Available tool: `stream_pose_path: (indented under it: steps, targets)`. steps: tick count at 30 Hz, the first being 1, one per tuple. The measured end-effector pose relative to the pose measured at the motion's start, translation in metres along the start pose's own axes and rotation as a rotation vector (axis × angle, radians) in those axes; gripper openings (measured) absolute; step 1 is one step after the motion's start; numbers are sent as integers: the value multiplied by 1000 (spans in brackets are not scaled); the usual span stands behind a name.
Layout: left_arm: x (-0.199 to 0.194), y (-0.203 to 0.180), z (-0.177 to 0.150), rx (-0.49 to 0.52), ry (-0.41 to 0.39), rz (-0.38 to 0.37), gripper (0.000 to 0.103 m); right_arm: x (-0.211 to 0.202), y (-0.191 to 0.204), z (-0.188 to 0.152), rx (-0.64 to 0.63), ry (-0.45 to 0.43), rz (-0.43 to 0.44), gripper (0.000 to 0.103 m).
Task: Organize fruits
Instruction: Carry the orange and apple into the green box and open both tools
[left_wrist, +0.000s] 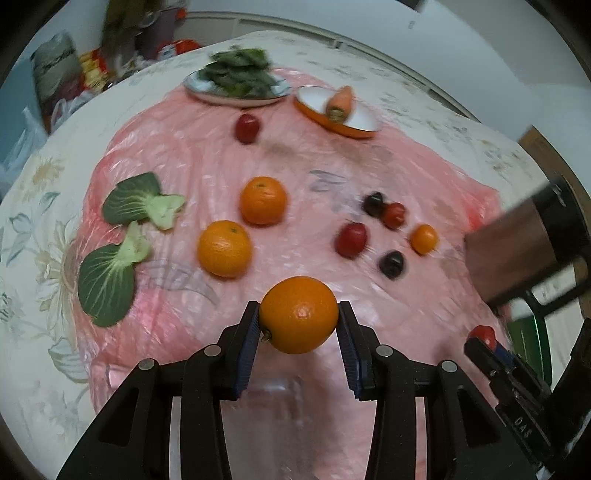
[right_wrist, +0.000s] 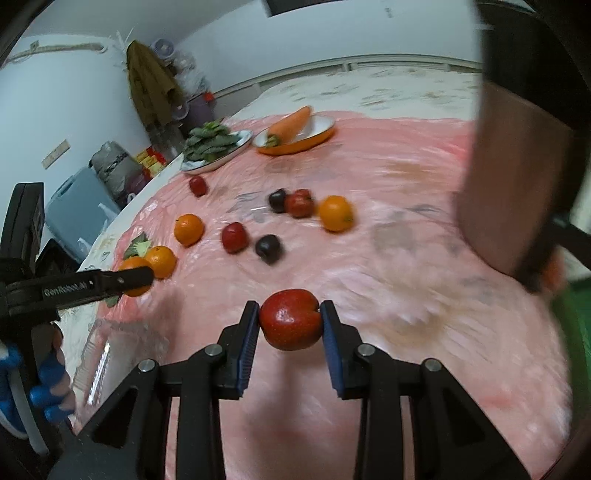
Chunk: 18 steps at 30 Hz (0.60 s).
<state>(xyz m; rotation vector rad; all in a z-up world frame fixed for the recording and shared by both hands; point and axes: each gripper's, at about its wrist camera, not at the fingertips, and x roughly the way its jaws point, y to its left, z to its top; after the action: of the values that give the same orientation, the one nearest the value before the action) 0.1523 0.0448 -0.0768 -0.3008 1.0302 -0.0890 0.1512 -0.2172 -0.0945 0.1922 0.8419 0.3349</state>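
Left gripper (left_wrist: 298, 317) clamps an orange (left_wrist: 298, 314), right gripper (right_wrist: 289, 320) clamps a red fruit (right_wrist: 290, 319); most fruit still loose on the pink sheet (left_wrist: 406, 166).

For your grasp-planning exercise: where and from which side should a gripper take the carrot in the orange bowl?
Grip the carrot mid-body, from above, fingers across its width. It lies tilted, its tip over the bowl rim, so the middle is exposed; the tapered tip would likely slip.
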Motion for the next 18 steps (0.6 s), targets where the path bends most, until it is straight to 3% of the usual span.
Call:
stream_pose_path:
  steps: [8,18]
  targets:
    - [-11,-90,-35,167,41,-137,36,-80,-83,-29,94,-61,-157,25]
    - [-9,-263,-84,447,136,-344,36,-144,-223,-47,224,-87,-387,25]
